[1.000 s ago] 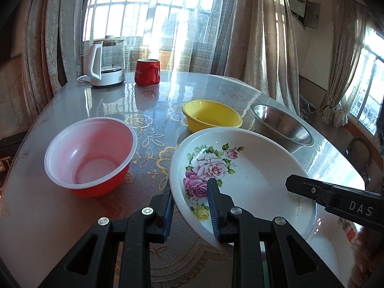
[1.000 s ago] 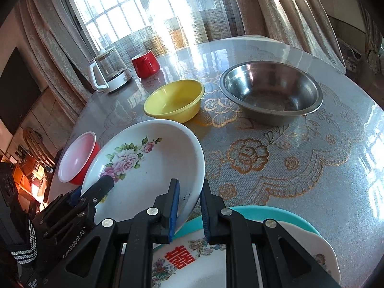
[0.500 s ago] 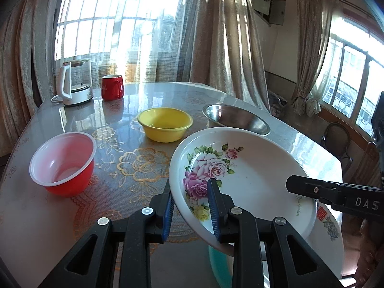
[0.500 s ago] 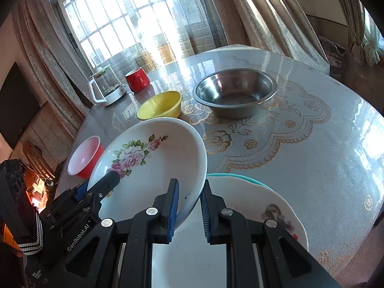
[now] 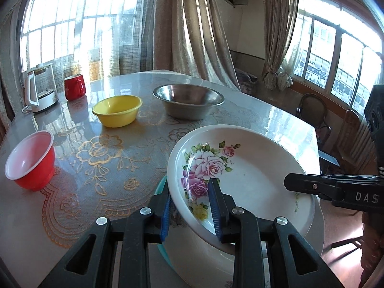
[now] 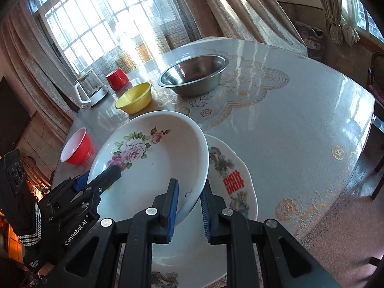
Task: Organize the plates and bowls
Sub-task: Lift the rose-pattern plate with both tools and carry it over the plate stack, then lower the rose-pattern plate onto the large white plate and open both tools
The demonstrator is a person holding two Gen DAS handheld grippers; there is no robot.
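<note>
A white deep plate with pink roses (image 5: 249,175) (image 6: 156,158) hangs tilted over the plate stack at the table's near edge. My left gripper (image 5: 190,206) is shut on its left rim. My right gripper (image 6: 189,204) is shut on its opposite rim. Under it lies a white plate with a red character (image 6: 230,180) on a teal plate (image 5: 160,192). Further off on the table stand a red bowl (image 5: 31,160) (image 6: 76,147), a yellow bowl (image 5: 117,110) (image 6: 135,99) and a steel bowl (image 5: 189,100) (image 6: 194,75).
A glass kettle (image 5: 40,91) (image 6: 90,88) and a red mug (image 5: 75,87) (image 6: 117,79) stand at the table's far side by the curtains. Chairs (image 5: 312,110) stand beyond the table's right edge. The table (image 6: 300,124) has a gold-patterned lace cover.
Both grippers have carried the rose plate back and to the right, from beside the red bowl to above the plate stack. Their hold on the rims has not changed.
</note>
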